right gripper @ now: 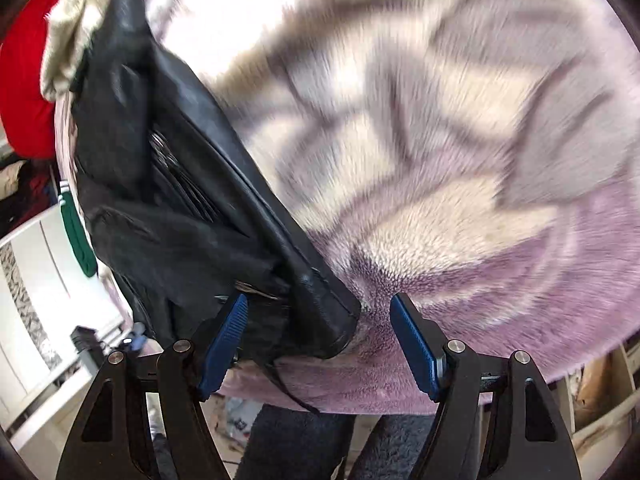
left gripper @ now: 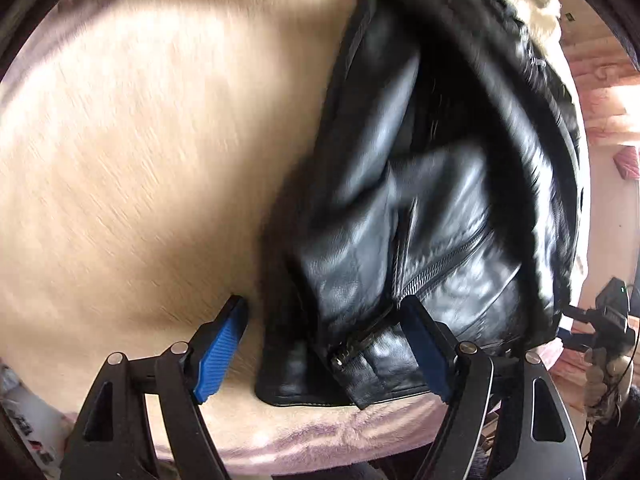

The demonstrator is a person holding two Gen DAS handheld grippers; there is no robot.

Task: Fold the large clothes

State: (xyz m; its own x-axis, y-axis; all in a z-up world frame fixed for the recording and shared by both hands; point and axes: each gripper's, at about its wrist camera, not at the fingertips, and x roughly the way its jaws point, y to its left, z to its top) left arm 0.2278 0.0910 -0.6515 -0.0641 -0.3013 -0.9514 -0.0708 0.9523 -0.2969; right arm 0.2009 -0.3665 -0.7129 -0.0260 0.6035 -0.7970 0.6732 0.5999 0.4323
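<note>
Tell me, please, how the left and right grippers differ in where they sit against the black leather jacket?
The left gripper straddles the black leather jacket at its zipped hem corner; the right gripper straddles a plain seamed corner. The left gripper's far side faces the bare cream blanket, the right gripper's faces the shadow-streaked lilac fleece. Both have blue pads and stand open, with leather between the fingers.

A black leather jacket (left gripper: pixel 432 184) lies bunched and partly folded on the fluffy lilac blanket (right gripper: pixel 500 272) (zipper showing, hem near the blanket's front edge).
</note>
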